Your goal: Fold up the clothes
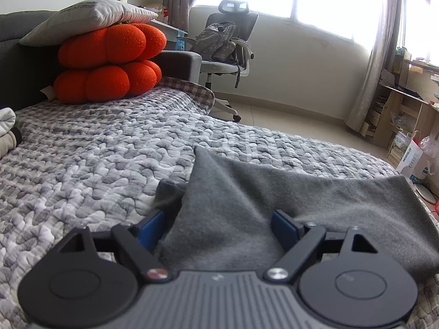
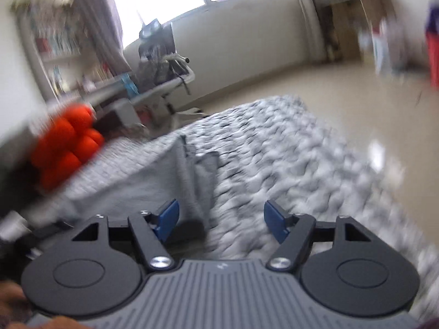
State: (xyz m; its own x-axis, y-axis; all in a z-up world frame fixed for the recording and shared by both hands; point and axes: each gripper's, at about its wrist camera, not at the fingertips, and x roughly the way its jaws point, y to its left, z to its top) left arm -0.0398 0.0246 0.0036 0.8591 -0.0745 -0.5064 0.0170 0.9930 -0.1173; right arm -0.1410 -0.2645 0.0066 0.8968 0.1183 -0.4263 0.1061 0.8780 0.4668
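Observation:
A grey garment (image 1: 315,200) lies on the quilted grey-and-white bedcover (image 1: 96,164), one fold standing up in a ridge. My left gripper (image 1: 219,219) is open wide just above it; the ridge runs up between the blue pads (image 1: 285,227), which do not pinch it. The right wrist view is blurred. There the garment (image 2: 153,175) stretches away to the left over the bedcover (image 2: 288,159). My right gripper (image 2: 221,211) is open at the garment's near edge, with a hanging fold close to its left pad (image 2: 167,219) and nothing gripped.
Two orange pumpkin cushions (image 1: 109,63) under a white pillow (image 1: 90,16) stand at the head of the bed. Light folded clothing (image 1: 6,131) lies at the left edge. An office chair with a backpack (image 1: 227,44), wooden shelves (image 1: 406,104) and a paper bag (image 1: 417,159) stand on the floor beyond.

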